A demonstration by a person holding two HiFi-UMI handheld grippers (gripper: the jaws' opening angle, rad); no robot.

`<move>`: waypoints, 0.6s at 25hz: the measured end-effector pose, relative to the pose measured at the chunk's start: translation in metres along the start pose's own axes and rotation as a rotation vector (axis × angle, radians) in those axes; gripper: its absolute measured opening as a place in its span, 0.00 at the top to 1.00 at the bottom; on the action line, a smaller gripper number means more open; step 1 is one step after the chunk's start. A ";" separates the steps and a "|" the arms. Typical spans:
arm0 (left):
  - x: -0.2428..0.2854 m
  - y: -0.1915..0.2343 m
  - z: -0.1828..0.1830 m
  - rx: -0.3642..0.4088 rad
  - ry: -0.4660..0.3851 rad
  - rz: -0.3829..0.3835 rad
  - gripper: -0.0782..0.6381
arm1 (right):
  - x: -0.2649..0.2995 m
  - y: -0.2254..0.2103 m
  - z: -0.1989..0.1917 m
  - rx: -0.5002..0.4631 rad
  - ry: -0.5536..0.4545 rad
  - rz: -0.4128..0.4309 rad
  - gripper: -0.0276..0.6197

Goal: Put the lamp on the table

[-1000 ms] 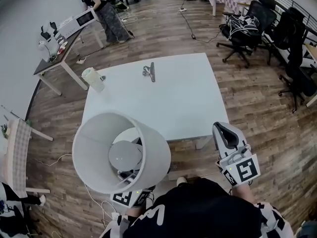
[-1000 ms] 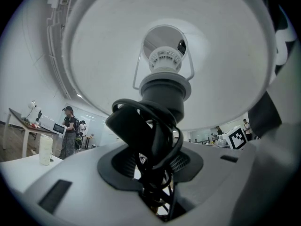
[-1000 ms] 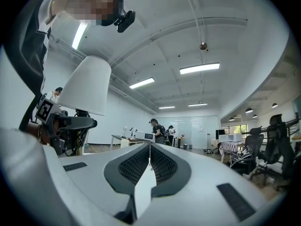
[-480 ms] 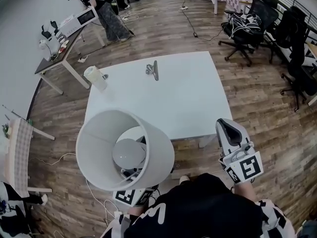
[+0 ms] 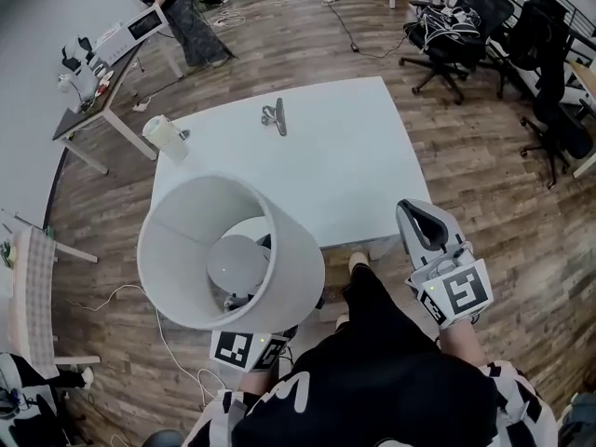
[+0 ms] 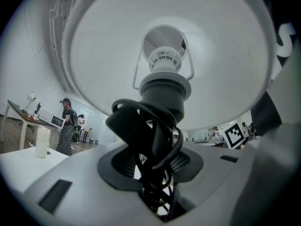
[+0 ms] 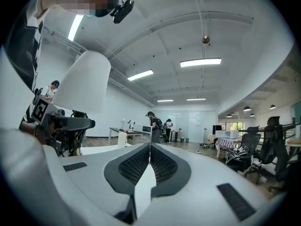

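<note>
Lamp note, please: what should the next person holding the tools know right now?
Left tool: shut on the lamp, gripping its dark stem with the cord wound round it.
Right tool: shut, nothing in it.
Lamp: in the air at the near edge of the white table, the shade's open end facing the head camera.
Done: lamp is picked up.
Left: set it upright on the table, then let go.

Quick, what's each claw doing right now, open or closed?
Left claw: closed on the lamp.
Right claw: closed, empty.
</note>
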State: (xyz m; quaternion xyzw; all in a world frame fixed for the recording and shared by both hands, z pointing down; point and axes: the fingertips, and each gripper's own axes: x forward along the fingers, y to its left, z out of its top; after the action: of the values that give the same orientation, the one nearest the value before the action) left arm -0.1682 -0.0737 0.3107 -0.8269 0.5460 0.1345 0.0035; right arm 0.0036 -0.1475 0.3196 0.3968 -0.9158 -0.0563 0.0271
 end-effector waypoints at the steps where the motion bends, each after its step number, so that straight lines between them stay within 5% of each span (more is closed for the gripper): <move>1: 0.003 0.001 -0.005 0.001 0.011 0.001 0.70 | 0.002 -0.002 -0.001 0.001 0.010 0.001 0.93; 15: 0.101 0.044 -0.044 0.062 0.137 0.019 0.70 | 0.073 -0.045 -0.033 0.067 0.092 0.043 0.93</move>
State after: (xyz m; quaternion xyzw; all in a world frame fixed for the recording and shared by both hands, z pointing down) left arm -0.1615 -0.1889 0.3367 -0.8283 0.5569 0.0606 -0.0094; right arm -0.0105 -0.2338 0.3466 0.3800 -0.9232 -0.0066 0.0568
